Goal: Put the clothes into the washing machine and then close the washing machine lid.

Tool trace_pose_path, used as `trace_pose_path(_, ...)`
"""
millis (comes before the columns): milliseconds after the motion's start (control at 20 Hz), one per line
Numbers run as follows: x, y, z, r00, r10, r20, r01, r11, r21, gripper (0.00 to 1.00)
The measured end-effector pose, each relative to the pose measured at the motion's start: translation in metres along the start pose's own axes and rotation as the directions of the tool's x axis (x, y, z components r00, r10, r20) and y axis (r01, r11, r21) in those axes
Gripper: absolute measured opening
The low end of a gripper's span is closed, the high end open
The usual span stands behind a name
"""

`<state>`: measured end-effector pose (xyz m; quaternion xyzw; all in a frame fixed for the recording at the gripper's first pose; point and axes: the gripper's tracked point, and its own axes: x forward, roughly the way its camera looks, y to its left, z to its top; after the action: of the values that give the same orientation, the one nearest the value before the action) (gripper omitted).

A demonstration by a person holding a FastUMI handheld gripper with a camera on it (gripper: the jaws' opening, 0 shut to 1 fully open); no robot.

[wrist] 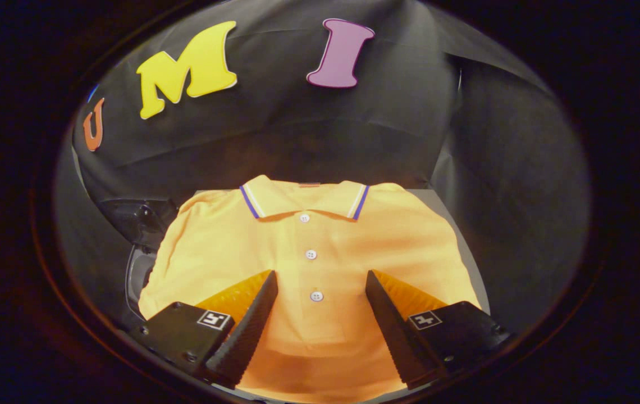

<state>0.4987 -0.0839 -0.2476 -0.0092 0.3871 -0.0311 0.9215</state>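
Item: orange polo shirt (320, 247), lying flat and face up on a grey bench (460, 224).
Position of item: directly ahead of and beneath the tool (321, 278); the lower front of the shirt runs between the two fingers and on under them.
Long axis: collar to hem, in line with the tool's forward direction, collar at the far end by the booth wall, hem nearest the tool.
Key relation: the button placket (311, 254) lies almost on the midline between the fingertips, so the shirt is centred on the tool; a grasp seems to need a descent rather than a sideways shift.
Tool state: fingers spread wide, ribbed pads (252, 325) facing inward, nothing pinched; whether the tips touch the cloth cannot be told.
Appearance of item: bright orange knit, fold-down collar (303, 199) edged in white and blue stripes, three white buttons down the front, sleeves spread to either side, cloth smooth with few wrinkles.
Washing machine: a dark, curved object (137, 224) at the left of the bench, beside the shirt's sleeve, is probably part of it; its opening and lid cannot be made out.
Task stage (judged): shirt not yet lifted; loading and lid closing both remain.
Handling note (judged): limp fabric, likely to bunch and drape when pinched near the centre.
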Motion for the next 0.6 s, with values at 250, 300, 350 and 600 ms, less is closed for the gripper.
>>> trace_pose_path(250,0.002,0.000,0.000,0.999,-0.030,-0.018,0.030,1.000,-0.005,0.64)
trace_pose_path(300,0.000,0.001,-0.001,0.999,-0.038,-0.034,0.037,0.999,-0.024,0.51)
trace_pose_path(350,0.001,0.003,-0.001,0.998,-0.037,-0.043,0.036,0.999,-0.041,0.37)
trace_pose_path(600,-0.008,0.008,-0.001,0.997,-0.033,-0.068,0.033,0.999,-0.010,0.07)
